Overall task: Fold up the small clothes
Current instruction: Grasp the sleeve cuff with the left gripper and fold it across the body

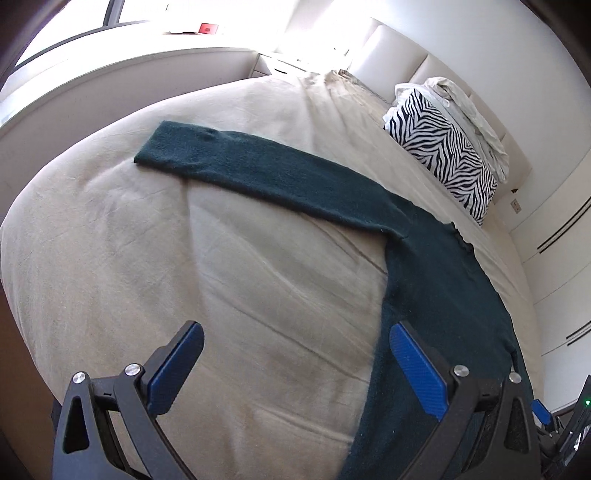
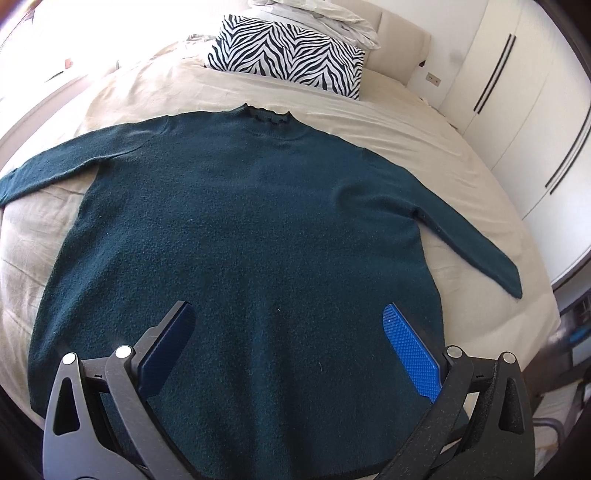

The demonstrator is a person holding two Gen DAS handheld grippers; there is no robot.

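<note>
Both tools sit with their jaws spread wide and nothing between them: on my right wrist view the right tool (image 2: 288,328) hangs over the lower middle of the dark green sweater (image 2: 240,221), its blue pads (image 2: 410,354) well apart above the knit, and on my left wrist view the left tool (image 1: 295,354) hangs released over bare bedding, with its right-hand pad (image 1: 417,369) just over the sweater's (image 1: 436,295) side edge. From where I sit, the sweater lies flat and face up on the bed (image 2: 388,122), collar (image 2: 267,114) toward the headboard end and hem toward me. I see both sleeves stretched out to the sides; the left sleeve (image 1: 240,166) runs long and straight across the beige cover (image 1: 147,277), and the right sleeve (image 2: 476,240) angles down toward the bed's edge. Beyond the collar a zebra-print pillow (image 2: 288,55) rests against a padded headboard (image 2: 402,44), with a crumpled pale sheet (image 2: 321,18) on top of it. White wardrobe doors (image 2: 517,110) with dark handles stand to the right of the bed, and strong daylight washes out a window (image 1: 147,14) on the far left.
</note>
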